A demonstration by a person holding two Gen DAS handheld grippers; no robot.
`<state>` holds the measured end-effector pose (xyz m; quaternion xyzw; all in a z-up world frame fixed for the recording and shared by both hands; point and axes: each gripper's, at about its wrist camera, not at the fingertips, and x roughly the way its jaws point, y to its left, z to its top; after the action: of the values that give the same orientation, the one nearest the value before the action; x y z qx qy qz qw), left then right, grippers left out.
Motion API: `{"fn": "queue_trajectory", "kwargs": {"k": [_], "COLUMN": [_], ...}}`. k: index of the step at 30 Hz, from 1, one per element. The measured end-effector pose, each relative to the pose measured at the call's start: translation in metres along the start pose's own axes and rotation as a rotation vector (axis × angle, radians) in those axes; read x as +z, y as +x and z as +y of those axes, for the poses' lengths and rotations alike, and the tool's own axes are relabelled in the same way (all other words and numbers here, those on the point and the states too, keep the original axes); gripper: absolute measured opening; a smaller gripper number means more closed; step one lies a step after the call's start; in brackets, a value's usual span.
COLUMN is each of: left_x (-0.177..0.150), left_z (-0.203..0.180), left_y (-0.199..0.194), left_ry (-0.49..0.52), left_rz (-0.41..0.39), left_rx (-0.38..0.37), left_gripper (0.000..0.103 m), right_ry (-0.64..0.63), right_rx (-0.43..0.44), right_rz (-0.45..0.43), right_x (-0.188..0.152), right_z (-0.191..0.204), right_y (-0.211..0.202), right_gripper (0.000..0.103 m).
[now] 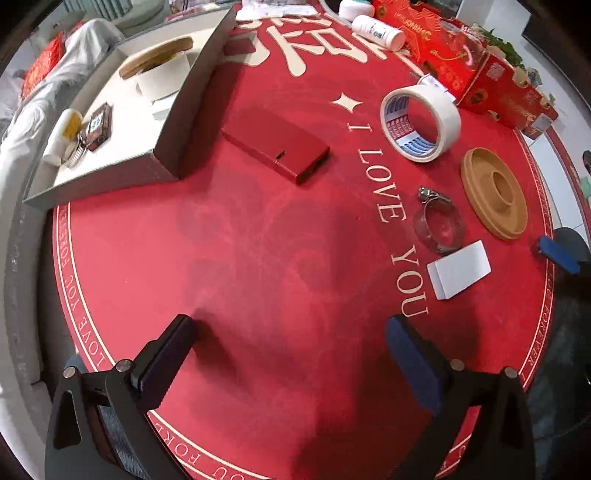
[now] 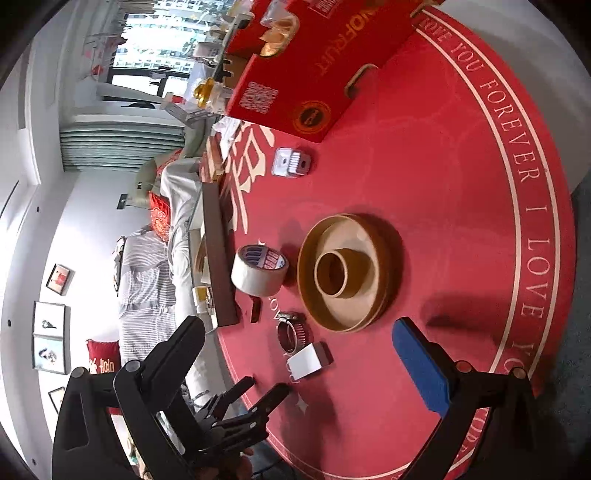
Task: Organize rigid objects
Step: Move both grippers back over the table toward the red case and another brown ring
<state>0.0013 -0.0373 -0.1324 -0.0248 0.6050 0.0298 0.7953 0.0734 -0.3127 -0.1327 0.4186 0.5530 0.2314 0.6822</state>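
On the red round table mat lie a flat red box (image 1: 277,146), a white tape roll (image 1: 421,123), a tan round spool disc (image 1: 493,194), a metal hose clamp (image 1: 437,221) and a small white box (image 1: 460,269). A grey tray (image 1: 122,122) at the left holds a tape roll, a small bottle, a dark packet and a clamp. My left gripper (image 1: 288,354) is open and empty above the mat's near part. My right gripper (image 2: 295,354) is open and empty, near the white box (image 2: 306,360), clamp (image 2: 293,332), spool disc (image 2: 347,271) and tape roll (image 2: 258,269).
Red fruit cartons (image 1: 480,70) and white bottles (image 1: 376,31) stand along the far right edge. A small silver metal piece (image 2: 291,162) lies near the carton (image 2: 317,66). The left gripper shows in the right wrist view (image 2: 255,402). The tray's wall (image 2: 221,258) rises at the left.
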Motion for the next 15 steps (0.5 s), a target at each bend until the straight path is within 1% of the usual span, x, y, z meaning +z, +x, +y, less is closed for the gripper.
{"fn": "queue_trajectory", "kwargs": {"k": [2,10,15], "left_x": [-0.0013,-0.0076,-0.0083], "left_z": [-0.0004,0.0007,0.0015], "left_y": [-0.0014,-0.0068,-0.0072], "left_ry": [0.001,-0.001,0.001], "left_rz": [-0.009,-0.024,-0.026], "left_rx": [-0.001,-0.002,-0.001], "left_gripper": [0.103,0.103,0.103], "right_ry": [-0.008,0.027,0.025], "right_rx": [0.007,0.012,-0.018], "right_rz": [-0.001,0.031,0.054], "right_x": [-0.0032,-0.0070,-0.0096], "right_z": [0.0020,-0.0016,-0.0017], "right_y": [-0.0016,0.0032,0.0057], "right_gripper": [0.102,0.102,0.102]}}
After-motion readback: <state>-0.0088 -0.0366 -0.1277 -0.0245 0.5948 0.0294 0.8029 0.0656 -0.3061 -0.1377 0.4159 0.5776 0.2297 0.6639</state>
